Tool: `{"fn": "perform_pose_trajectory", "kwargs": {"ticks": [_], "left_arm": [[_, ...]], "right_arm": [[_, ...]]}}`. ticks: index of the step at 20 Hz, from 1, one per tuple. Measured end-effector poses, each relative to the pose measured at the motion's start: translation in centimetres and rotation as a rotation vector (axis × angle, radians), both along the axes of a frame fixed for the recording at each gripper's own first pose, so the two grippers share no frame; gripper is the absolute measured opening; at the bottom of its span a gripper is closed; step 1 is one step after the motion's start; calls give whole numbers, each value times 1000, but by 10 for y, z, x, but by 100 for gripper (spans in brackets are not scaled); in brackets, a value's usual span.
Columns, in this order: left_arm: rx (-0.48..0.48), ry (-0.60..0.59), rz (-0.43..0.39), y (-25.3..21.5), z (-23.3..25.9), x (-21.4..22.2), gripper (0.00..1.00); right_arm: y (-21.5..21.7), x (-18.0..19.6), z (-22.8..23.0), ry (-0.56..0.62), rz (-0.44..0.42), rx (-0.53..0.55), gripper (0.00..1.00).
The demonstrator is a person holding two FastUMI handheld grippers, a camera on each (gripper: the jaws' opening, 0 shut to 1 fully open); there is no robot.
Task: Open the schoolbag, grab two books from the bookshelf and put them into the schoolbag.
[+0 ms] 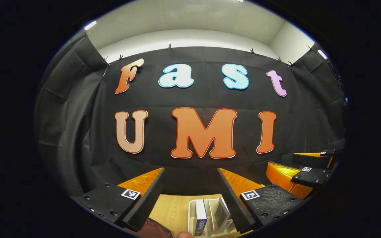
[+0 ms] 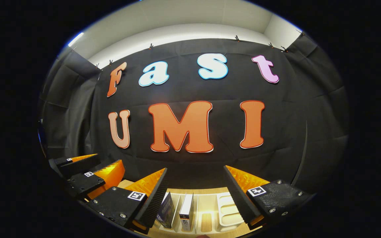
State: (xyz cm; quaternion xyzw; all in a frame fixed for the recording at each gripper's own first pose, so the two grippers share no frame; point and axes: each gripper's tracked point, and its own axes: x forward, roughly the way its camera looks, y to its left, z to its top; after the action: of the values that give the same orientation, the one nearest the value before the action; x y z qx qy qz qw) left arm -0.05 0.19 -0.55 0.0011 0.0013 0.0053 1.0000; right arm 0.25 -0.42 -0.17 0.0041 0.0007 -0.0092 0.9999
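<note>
Both grippers are up high, facing the black cloth wall (image 1: 190, 99), and neither has anything in it. In the left gripper view the left gripper (image 1: 190, 198) is spread wide, released, with open air between its fingers. Down through that gap lies the wooden table (image 1: 170, 208) and on it the white bookshelf (image 1: 192, 211), a slotted rack. A book (image 1: 200, 216) with a blue spine stands upright in one slot, and a second book (image 1: 221, 215) leans beside it, partly hidden behind the gripper's right-hand finger. At the very bottom edge sits a dark reddish shape, the schoolbag (image 1: 154, 228), only a sliver of it showing, so open or closed cannot be told. Off to the right in this view hangs the right gripper (image 1: 304, 168), apart from everything.

In the right gripper view the right gripper (image 2: 195, 198) is also splayed open and empty. The bookshelf (image 2: 227, 208) lies below between its fingers, two books standing in the left slots, the right slots bare. The left gripper (image 2: 89, 168) shows at the left, well above the table.
</note>
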Motion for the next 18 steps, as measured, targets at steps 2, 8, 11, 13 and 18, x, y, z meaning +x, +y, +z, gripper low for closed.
{"fn": "perform_pose_trajectory", "kwargs": {"ticks": [2,8,11,13,18], "left_arm": [[-5,4,2,0,-2,-1,94],[-9,8,20,5,-7,-4,94],[-8,0,25,6,-5,-4,94],[-7,-5,28,6,-5,-5,94],[5,-28,40,12,2,-4,94]], "right_arm": [[-1,-1,-4,5,0,-2,100],[-3,-3,-8,10,-11,4,100],[-6,-3,-12,19,-16,10,96],[-7,-4,-11,13,-19,4,96],[-5,-4,-10,7,-17,-5,96]]}}
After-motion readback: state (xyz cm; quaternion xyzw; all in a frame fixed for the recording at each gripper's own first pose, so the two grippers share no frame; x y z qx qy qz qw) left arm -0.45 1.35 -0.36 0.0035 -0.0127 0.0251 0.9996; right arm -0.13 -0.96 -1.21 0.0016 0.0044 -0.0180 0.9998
